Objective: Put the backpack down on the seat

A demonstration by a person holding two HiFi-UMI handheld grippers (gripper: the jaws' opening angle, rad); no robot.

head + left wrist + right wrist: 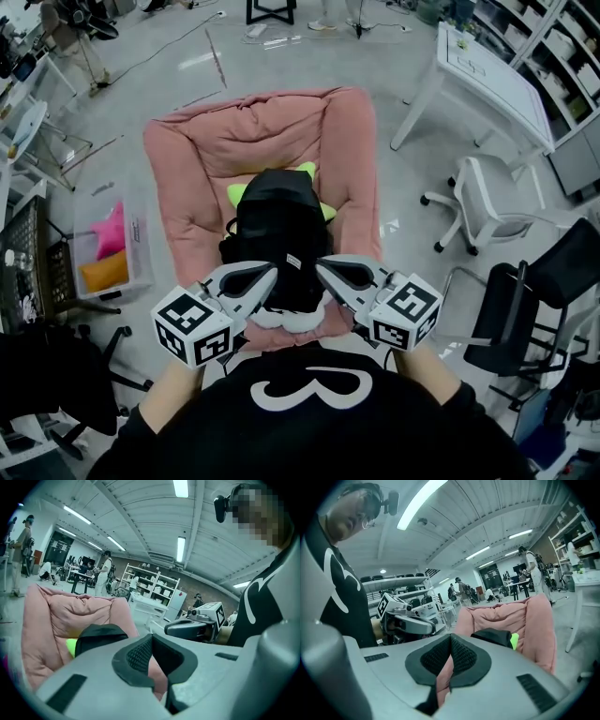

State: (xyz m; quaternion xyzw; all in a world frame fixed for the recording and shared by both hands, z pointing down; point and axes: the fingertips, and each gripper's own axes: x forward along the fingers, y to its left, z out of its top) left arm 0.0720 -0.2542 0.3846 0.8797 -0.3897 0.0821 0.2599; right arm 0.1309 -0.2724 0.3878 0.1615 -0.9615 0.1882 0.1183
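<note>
A black backpack (277,220) with neon green parts lies upright against the back of the pink cushioned seat (197,150). My left gripper (270,274) and right gripper (322,266) hover side by side at the backpack's near end, both shut with nothing between the jaws. Their tips point inward toward each other over a white thing (291,319) at the seat's front edge. In the left gripper view the shut left gripper (151,639) faces the backpack (98,637) and the seat (51,620). The right gripper view has the shut right gripper (451,639) in front of the backpack (494,637).
A clear bin (139,253) with pink and orange things stands left of the seat. A white table (487,75) and white office chair (487,211) stand at the right, with a black chair (525,300) nearer. Dark gear (47,366) sits at the lower left. People stand far behind.
</note>
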